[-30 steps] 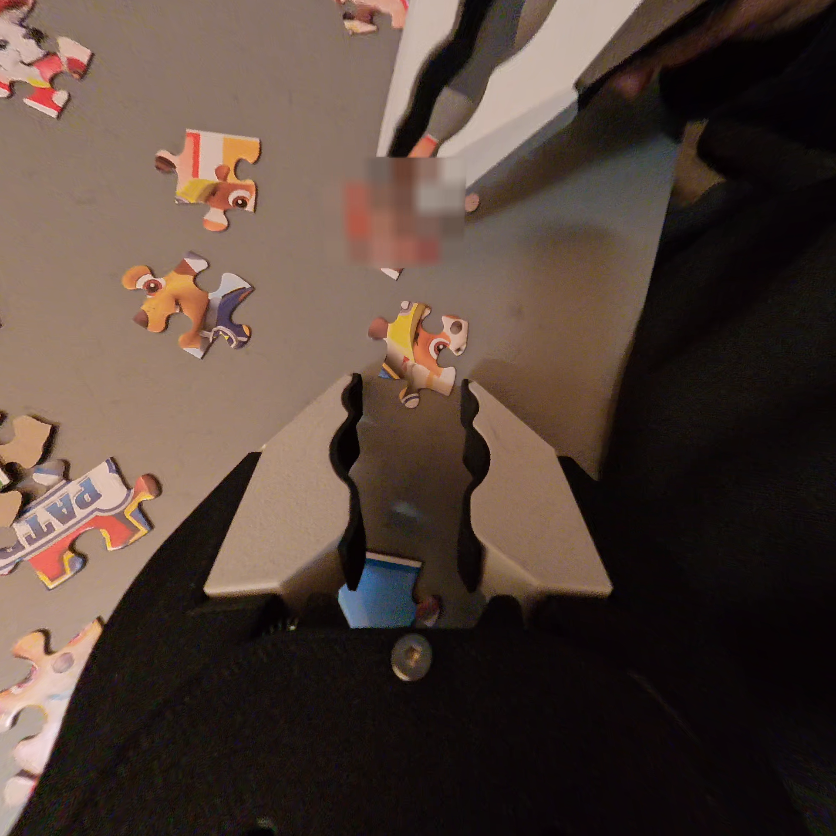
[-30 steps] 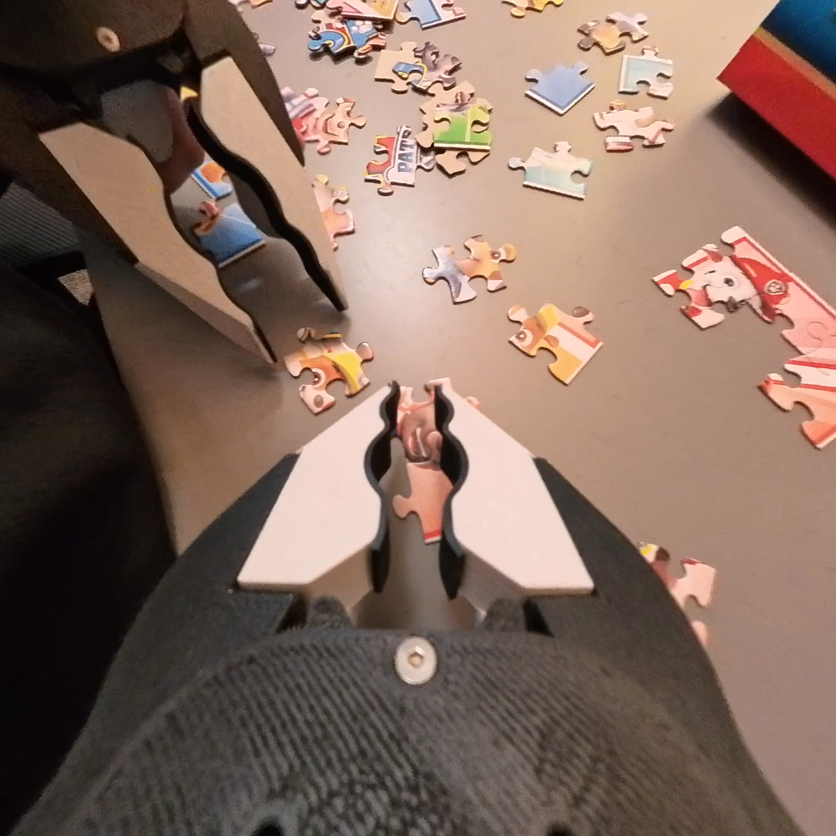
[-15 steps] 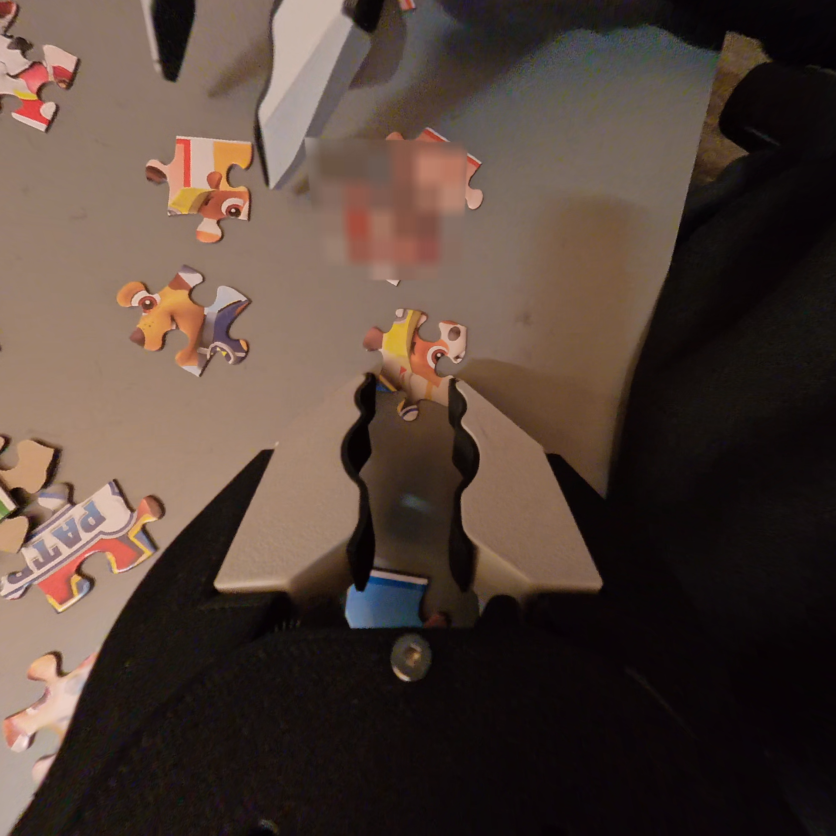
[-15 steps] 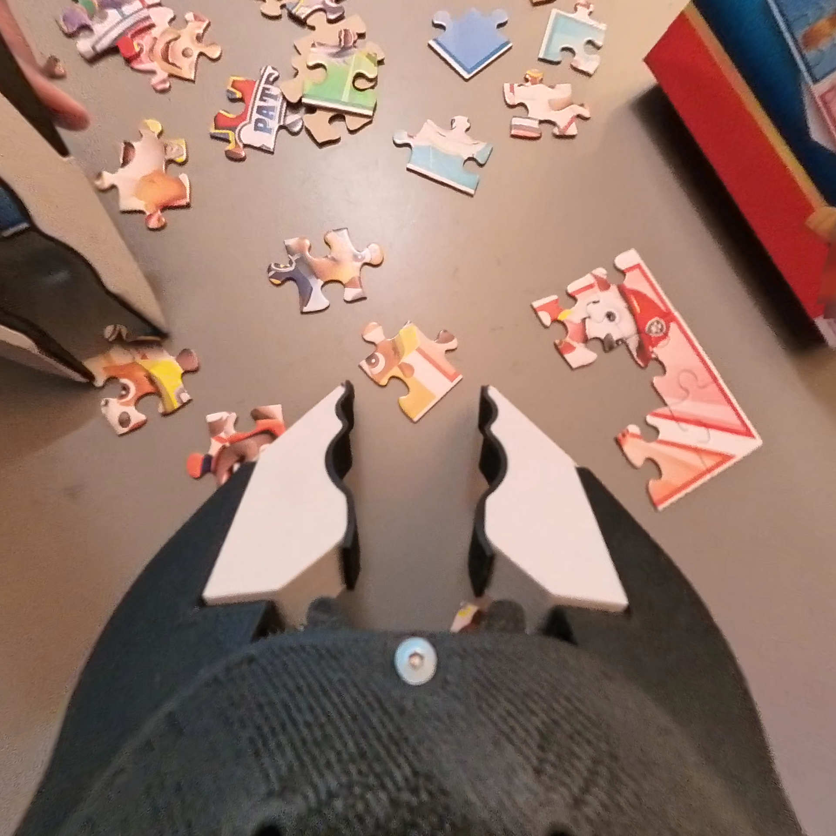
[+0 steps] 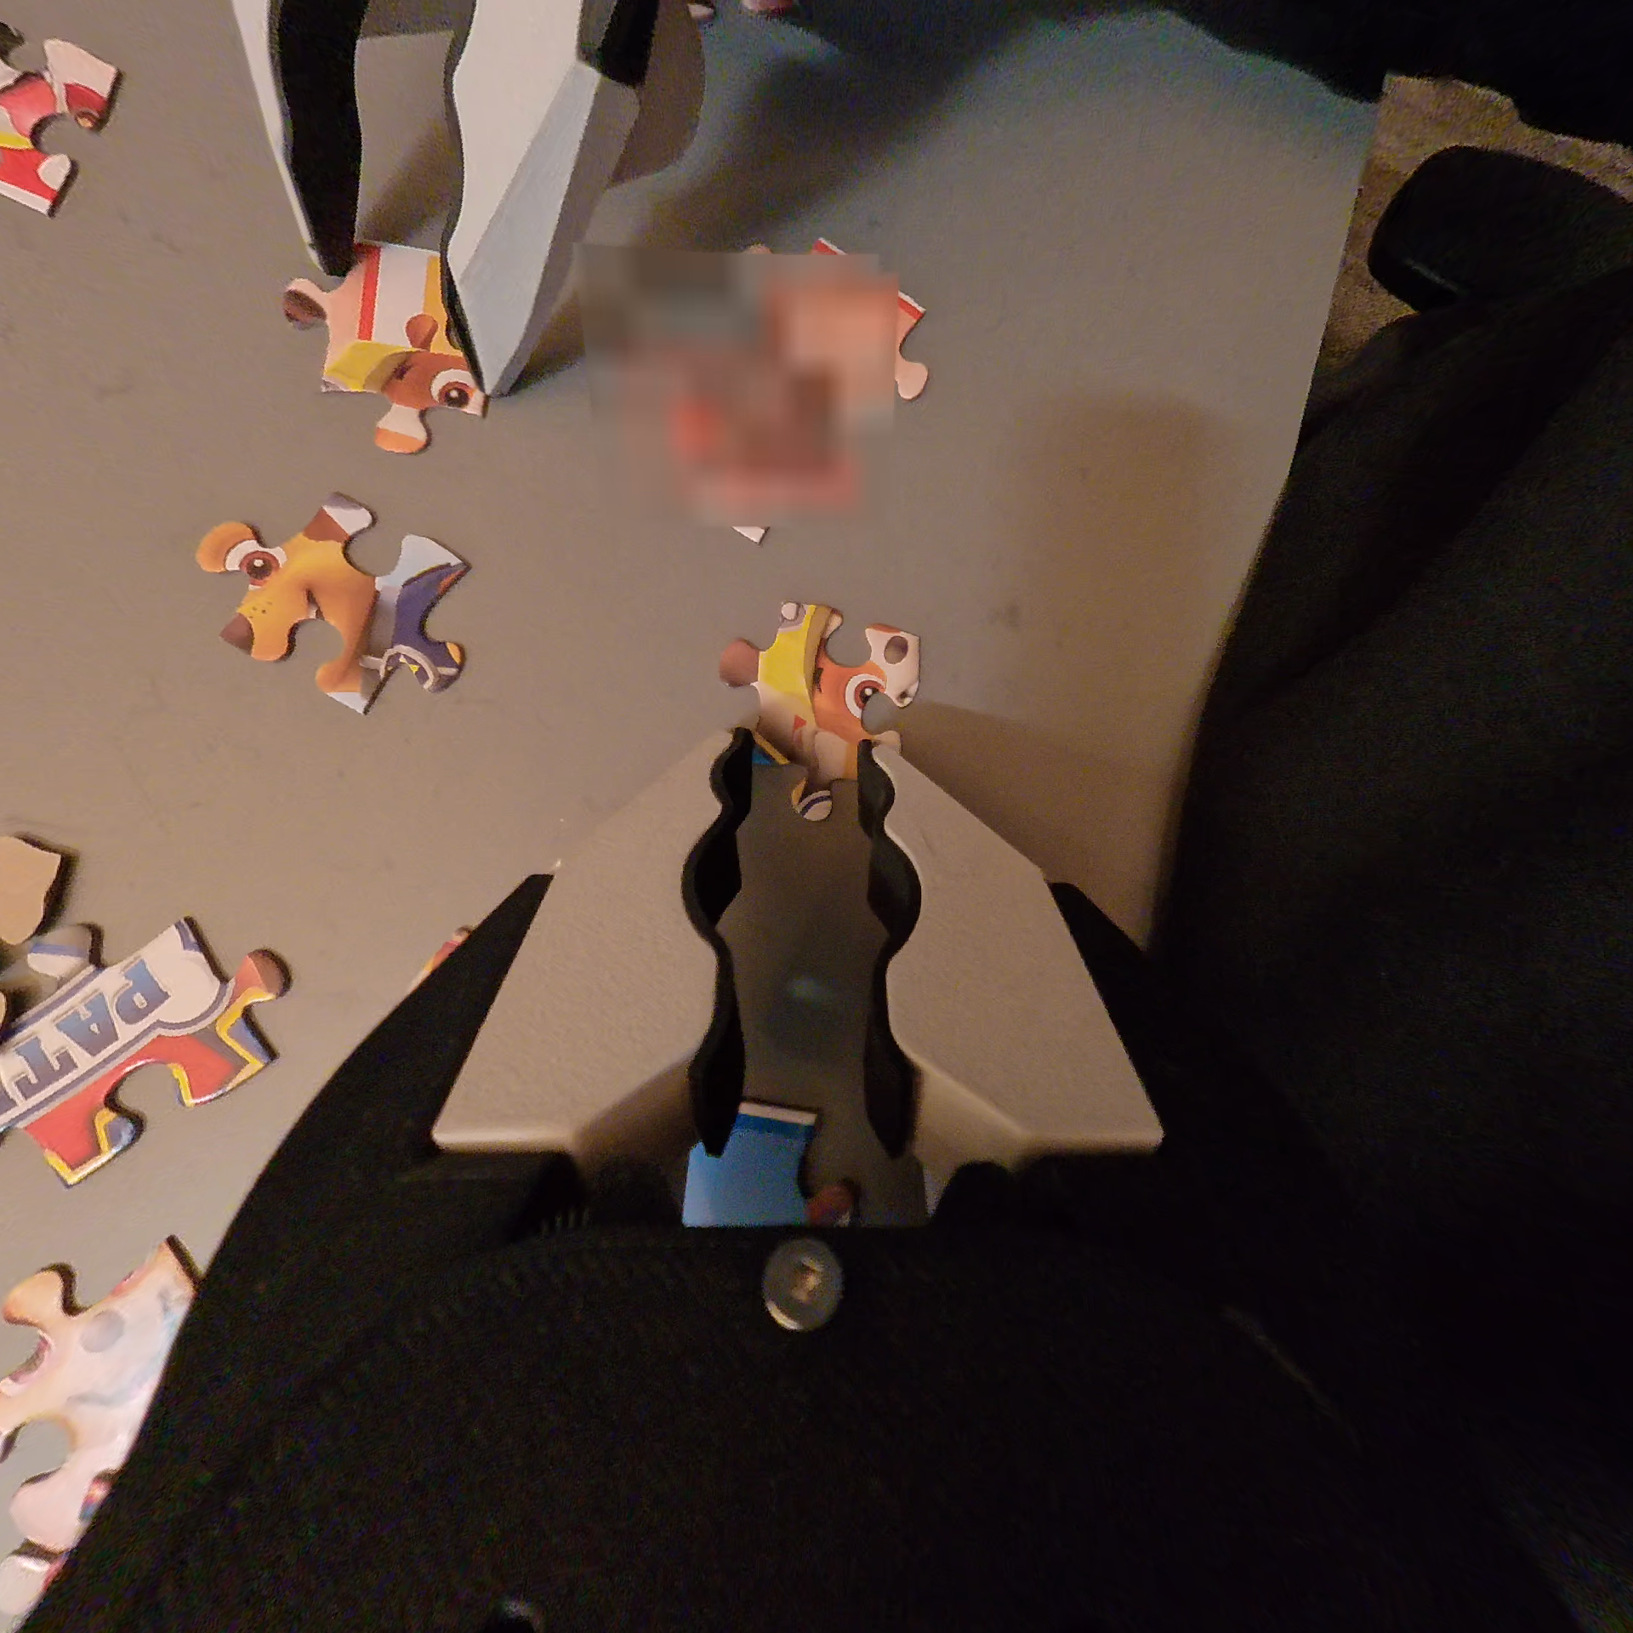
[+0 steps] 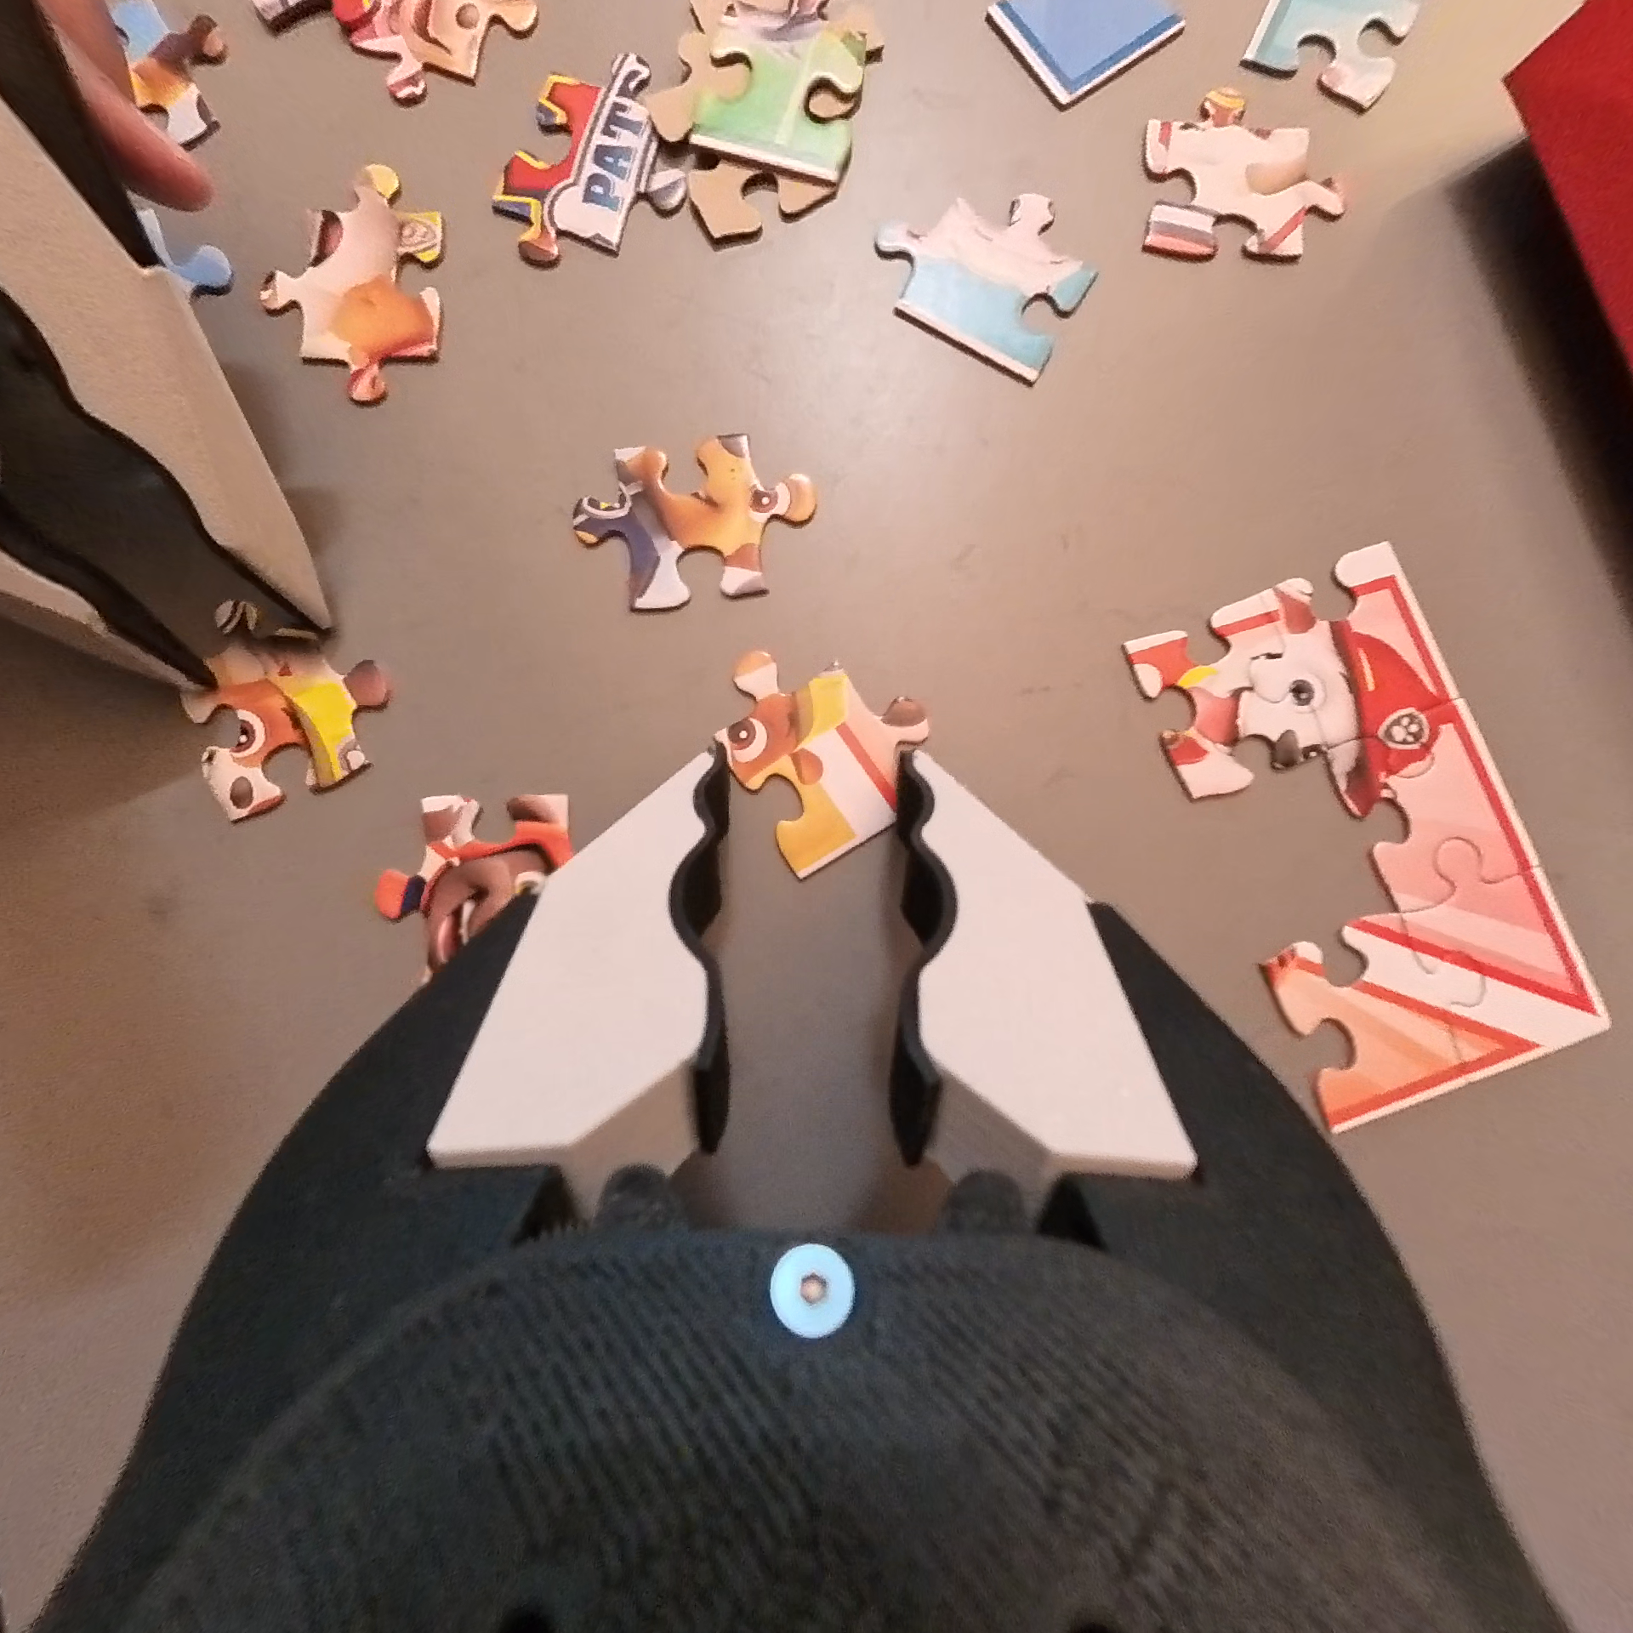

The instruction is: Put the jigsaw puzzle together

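On the grey table (image 5: 1060,353): loose jigsaw pieces, face up. Left tongs (image 5: 804,751): narrowed about the orange piece (image 5: 831,680), a tip against each side of its waist, the piece flat on the top. Right tongs (image 6: 813,769): wider set, tips touching both flanks of the striped piece (image 6: 831,795), likewise flat. Pieces, by the look: thin card, very light, stiff yet bendable, glossy and apt to skid; little edge stands up to catch, so the straight flanks seem a better hold than the knobs. Room: table edge (image 5: 1272,495) just beside the orange piece, a drop there. Dog piece (image 6: 698,521) near ahead, joined red section (image 6: 1431,839) to the right, red box (image 6: 1582,177) far corner; bare table between the two held pieces.
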`<state>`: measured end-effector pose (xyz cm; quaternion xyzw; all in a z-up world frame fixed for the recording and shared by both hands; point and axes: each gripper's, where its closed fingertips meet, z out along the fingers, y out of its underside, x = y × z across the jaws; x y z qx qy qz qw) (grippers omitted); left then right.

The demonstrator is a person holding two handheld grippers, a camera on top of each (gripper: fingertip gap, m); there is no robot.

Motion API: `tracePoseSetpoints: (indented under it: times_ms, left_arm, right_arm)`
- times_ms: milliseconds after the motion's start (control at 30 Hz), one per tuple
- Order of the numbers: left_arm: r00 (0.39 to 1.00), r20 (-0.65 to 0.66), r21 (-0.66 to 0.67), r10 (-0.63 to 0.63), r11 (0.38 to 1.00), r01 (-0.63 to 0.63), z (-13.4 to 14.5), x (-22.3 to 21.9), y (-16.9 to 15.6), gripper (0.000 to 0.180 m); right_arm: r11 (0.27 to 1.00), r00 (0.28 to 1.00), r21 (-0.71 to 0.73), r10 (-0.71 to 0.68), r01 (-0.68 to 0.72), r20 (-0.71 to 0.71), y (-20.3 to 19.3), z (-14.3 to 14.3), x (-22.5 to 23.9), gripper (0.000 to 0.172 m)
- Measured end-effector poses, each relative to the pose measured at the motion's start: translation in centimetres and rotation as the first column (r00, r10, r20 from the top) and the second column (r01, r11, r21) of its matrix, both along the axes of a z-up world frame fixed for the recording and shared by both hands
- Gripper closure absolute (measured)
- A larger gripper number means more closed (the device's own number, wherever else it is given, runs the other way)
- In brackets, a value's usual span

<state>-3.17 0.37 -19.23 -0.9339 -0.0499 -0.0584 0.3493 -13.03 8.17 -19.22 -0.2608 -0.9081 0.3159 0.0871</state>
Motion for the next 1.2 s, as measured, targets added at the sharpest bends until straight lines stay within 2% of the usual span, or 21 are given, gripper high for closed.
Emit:
tracePoseSetpoints:
  times_ms: [200, 233, 300, 333, 433, 567, 667, 767, 867, 1000, 1133, 1200]
  left_arm:
    - [1.0, 0.022, 0.012, 0.001, 1.0, -0.001, 0.0, 0.2, -0.1, 0.162]
    - [1.0, 0.022, 0.013, 0.002, 1.0, -0.002, 0.0, 0.2, -0.1, 0.162]
    - [1.0, 0.02, 0.015, 0.005, 1.0, -0.005, 0.0, 0.3, -0.1, 0.162]
    - [1.0, 0.021, 0.015, 0.005, 1.0, -0.005, 0.0, 0.3, -0.1, 0.162]
    - [1.0, 0.022, 0.015, 0.008, 1.0, -0.008, 0.0, 0.4, -0.2, 0.162]
    - [1.0, 0.023, 0.015, 0.008, 1.0, -0.008, 0.0, 0.5, -0.3, 0.162]
    - [1.0, 0.025, 0.015, 0.007, 1.0, -0.007, 0.0, 0.5, -0.3, 0.162]
    - [1.0, 0.027, 0.015, 0.004, 1.0, -0.005, 0.0, 0.5, -0.3, 0.162]
    - [1.0, 0.025, 0.013, 0.005, 1.0, -0.005, 0.0, 0.5, -0.3, 0.162]
    - [0.999, 0.028, 0.015, 0.017, 1.0, -0.017, 0.0, 0.5, -0.3, 0.162]
    - [0.999, 0.039, 0.022, 0.031, 0.999, -0.032, 0.0, 0.5, -0.3, 0.164]
    - [0.998, 0.045, 0.025, 0.033, 0.999, -0.035, 0.0, 0.4, -0.3, 0.164]
  right_arm:
    - [1.0, 0.999, -0.012, -0.015, 0.015, 0.03, -0.1, 0.1, 1.2, 0.137]
    - [1.0, 0.999, -0.014, -0.019, 0.019, 0.029, 0.0, 0.1, 1.3, 0.139]
    - [0.999, 1.0, -0.027, -0.018, 0.019, 0.023, 0.1, 0.3, 1.5, 0.156]
    - [0.999, 1.0, -0.036, -0.02, 0.021, 0.024, 0.1, 0.3, 1.6, 0.156]
    - [0.999, 0.999, -0.046, -0.026, 0.028, 0.042, 0.1, 0.3, 1.9, 0.152]
    - [0.999, 1.0, -0.034, -0.003, 0.002, -0.022, 0.5, 1.0, 1.7, 0.148]
    - [0.995, 0.996, -0.054, 0.085, -0.087, -0.04, 0.2, 1.7, 1.9, 0.146]
    - [0.982, 0.982, -0.011, 0.188, -0.188, -0.026, 0.6, 1.5, 1.8, 0.143]
    - [0.972, 0.972, 0.005, 0.233, -0.233, 0.044, 0.8, 1.0, 1.6, 0.137]
    - [0.973, 0.973, 0.056, 0.221, -0.225, 0.072, 0.6, 0.1, 1.5, 0.137]
    - [0.988, 0.99, 0.089, 0.122, -0.128, 0.073, 0.6, 0.1, 1.8, 0.141]
    - [0.99, 0.996, 0.109, 0.088, -0.091, 0.032, 0.8, 0.2, 1.5, 0.136]
